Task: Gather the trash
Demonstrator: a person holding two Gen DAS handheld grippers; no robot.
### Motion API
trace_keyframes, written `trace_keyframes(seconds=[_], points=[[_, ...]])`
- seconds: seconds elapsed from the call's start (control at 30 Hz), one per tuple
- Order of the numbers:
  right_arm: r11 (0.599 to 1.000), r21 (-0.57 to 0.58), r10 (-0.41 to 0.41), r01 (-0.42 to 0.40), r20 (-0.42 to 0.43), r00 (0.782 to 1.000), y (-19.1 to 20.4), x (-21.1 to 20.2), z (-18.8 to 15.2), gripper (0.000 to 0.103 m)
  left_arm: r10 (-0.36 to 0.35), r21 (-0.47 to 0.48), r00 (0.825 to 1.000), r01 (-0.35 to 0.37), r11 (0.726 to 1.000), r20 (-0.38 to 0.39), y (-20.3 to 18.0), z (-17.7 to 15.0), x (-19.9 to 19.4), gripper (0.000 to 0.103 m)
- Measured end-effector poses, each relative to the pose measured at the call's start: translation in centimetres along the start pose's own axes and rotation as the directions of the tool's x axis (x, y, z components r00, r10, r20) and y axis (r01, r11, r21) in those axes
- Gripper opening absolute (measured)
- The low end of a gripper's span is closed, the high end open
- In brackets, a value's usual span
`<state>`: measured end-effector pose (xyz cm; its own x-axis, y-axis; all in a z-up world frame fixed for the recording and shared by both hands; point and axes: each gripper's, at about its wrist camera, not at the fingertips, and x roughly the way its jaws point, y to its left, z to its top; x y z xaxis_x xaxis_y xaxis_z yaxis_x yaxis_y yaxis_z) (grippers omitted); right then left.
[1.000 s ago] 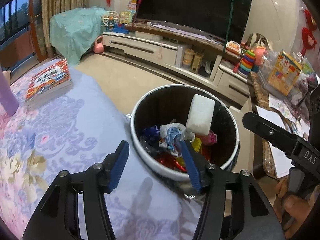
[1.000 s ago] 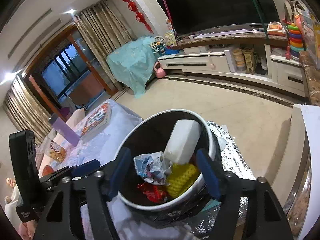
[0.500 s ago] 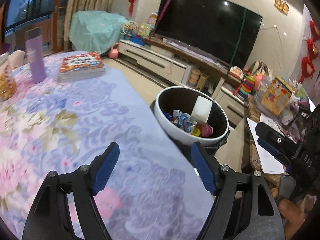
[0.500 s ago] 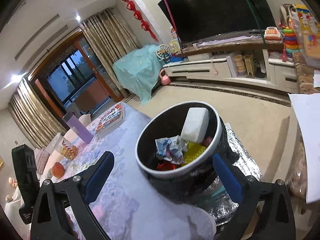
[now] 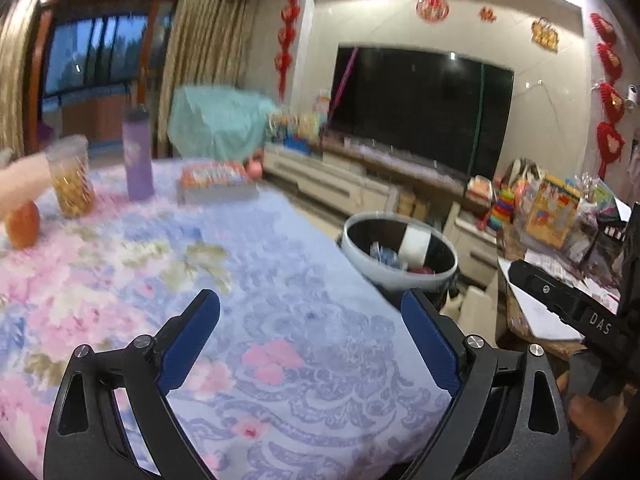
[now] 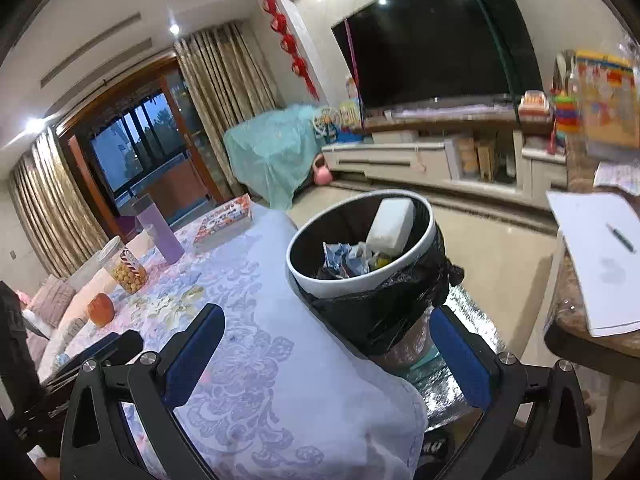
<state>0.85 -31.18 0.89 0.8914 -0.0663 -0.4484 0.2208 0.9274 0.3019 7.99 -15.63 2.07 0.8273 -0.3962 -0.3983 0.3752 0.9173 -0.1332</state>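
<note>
Jaws apart and empty on left gripper (image 5: pixel 310 338) and right gripper (image 6: pixel 326 350), above floral-clothed surface (image 5: pixel 200 280) beside trash bin (image 6: pixel 424 248) holding wrappers.

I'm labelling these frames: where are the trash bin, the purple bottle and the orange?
trash bin (image 6: pixel 340 286), right wrist view, front of its white rim.
purple bottle (image 6: pixel 160 234), right wrist view, middle of its body.
orange (image 6: pixel 101 309), right wrist view, its centre.

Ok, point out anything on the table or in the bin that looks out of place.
Little stands out. In the trash bin, a white block leans tilted against the inner wall. Pale scraps lie scattered on the tablecloth near the orange fruit.
</note>
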Motion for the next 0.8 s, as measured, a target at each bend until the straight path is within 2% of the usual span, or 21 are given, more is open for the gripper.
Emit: trace_keyframes(seconds=[0.03, 0.07, 0.1, 0.27, 0.43, 0.63, 0.8], points=[[1.0, -0.014, -0.006, 0.006, 0.022, 1.0, 0.4, -0.5, 0.1, 0.103, 0.009, -0.003, 0.999, -0.009, 1.0, 0.039, 0.1, 0.0, -0.7, 0.097], [0.999, -0.036, -0.013, 0.015, 0.06, 0.998, 0.8, -1.4, 0.3, 0.103, 0.017, -0.005, 0.996, -0.016, 1.0, 0.087, 0.2, -0.1, -1.5, 0.103], [0.998, -0.051, -0.019, 0.024, 0.091, 0.996, 1.1, -2.0, 0.4, 0.103, 0.036, -0.006, 0.992, -0.036, 0.999, 0.123, 0.3, -0.4, -2.1, 0.103], [0.99, -0.119, -0.048, 0.079, 0.242, 0.969, 2.4, -5.2, 0.1, 0.103, 0.1, 0.005, 0.986, -0.102, 0.995, 0.134, 0.5, -1.4, -2.6, 0.103], [0.989, -0.121, -0.06, 0.09, 0.235, 0.97, 2.1, -4.8, -1.0, 0.103, 0.116, 0.019, 0.988, -0.118, 0.993, 0.099, 0.6, -2.2, -2.6, 0.103], [0.99, -0.102, -0.072, 0.097, 0.221, 0.973, 1.6, -4.1, -3.1, 0.103, 0.14, 0.067, 0.986, -0.147, 0.987, 0.094, -0.8, -3.4, -2.9, 0.103], [0.986, -0.129, -0.075, 0.104, 0.217, 0.973, 2.0, -3.8, -4.0, 0.103, 0.155, 0.06, 0.984, -0.161, 0.985, 0.092, -0.6, -3.7, -3.2, 0.103]])
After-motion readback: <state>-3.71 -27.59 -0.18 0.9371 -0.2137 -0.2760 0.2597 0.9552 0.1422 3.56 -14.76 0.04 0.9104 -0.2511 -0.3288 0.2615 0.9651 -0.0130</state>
